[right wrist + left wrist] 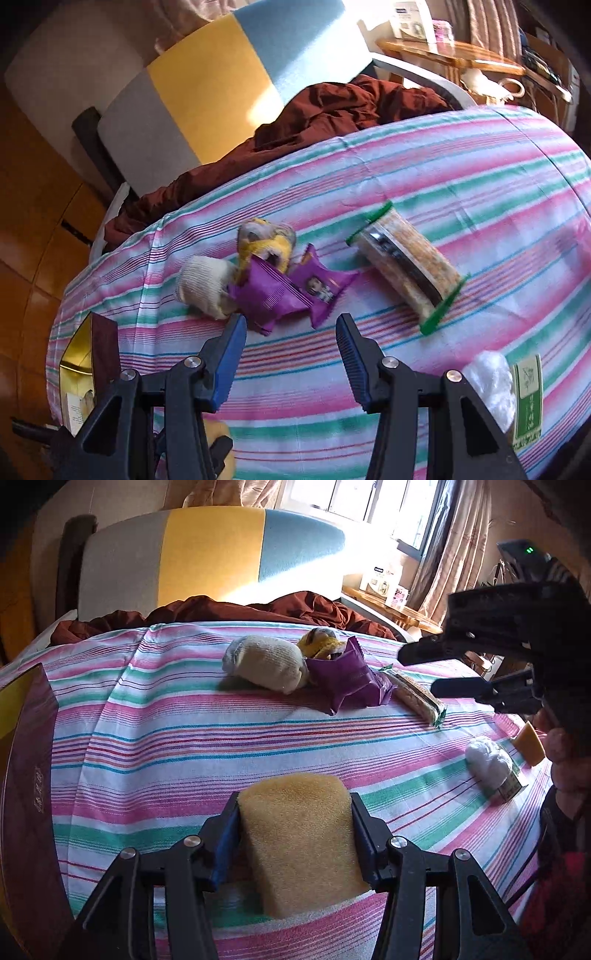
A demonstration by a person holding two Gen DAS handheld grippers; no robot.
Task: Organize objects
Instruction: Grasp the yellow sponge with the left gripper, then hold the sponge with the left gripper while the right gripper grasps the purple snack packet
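Striped bedsheet (184,738) lies bare mid-bed; left gripper (295,834) jaws pinch a yellow sponge (299,834), right gripper (291,354) jaws spread, empty.

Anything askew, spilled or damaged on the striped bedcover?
Nothing spilled or damaged. Only the purple snack packets lie overlapped against the cream rolled sock and yellow sock, mixing categories; the cracker pack lies apart.

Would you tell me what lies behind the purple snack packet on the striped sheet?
Behind the purple packet sits a yellow rolled sock, touching it, with a cream sock beside. The packet covers the yellow sock's lower part, so what is under there cannot be seen.
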